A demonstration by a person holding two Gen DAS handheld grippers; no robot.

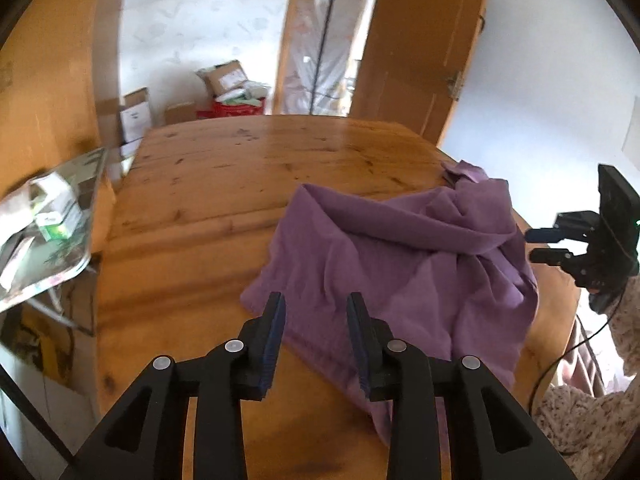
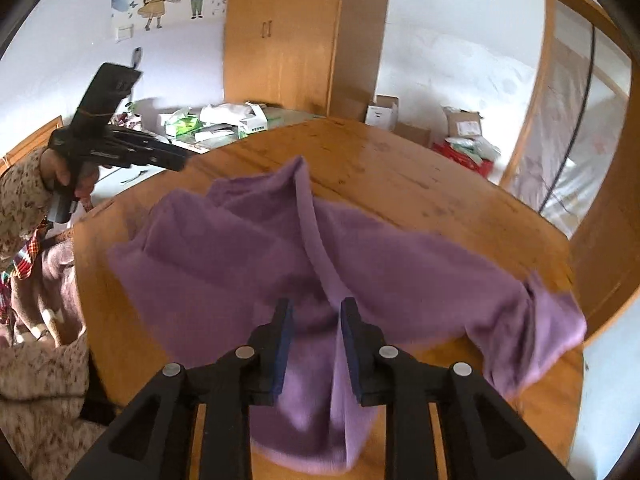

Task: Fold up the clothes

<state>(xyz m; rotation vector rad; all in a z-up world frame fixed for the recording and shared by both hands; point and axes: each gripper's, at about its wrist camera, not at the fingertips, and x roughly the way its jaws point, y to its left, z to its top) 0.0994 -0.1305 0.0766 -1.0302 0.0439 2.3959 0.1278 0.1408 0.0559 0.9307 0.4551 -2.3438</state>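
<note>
A purple garment (image 1: 384,264) is lying rumpled on the wooden table (image 1: 224,184), bunched toward the person's side and drooping over the near edge. The left gripper (image 1: 316,304) is hovering just above the garment's near hem, jaws parted and empty. The right gripper (image 2: 316,308) is likewise standing open over the cloth, pinching nothing. Seemingly the person is between grasps; next, each gripper probably needs a fresh corner to spread the garment flat.

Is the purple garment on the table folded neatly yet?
No. The purple garment lies rumpled in loose ridges on the wooden table, one end bunched.
</note>
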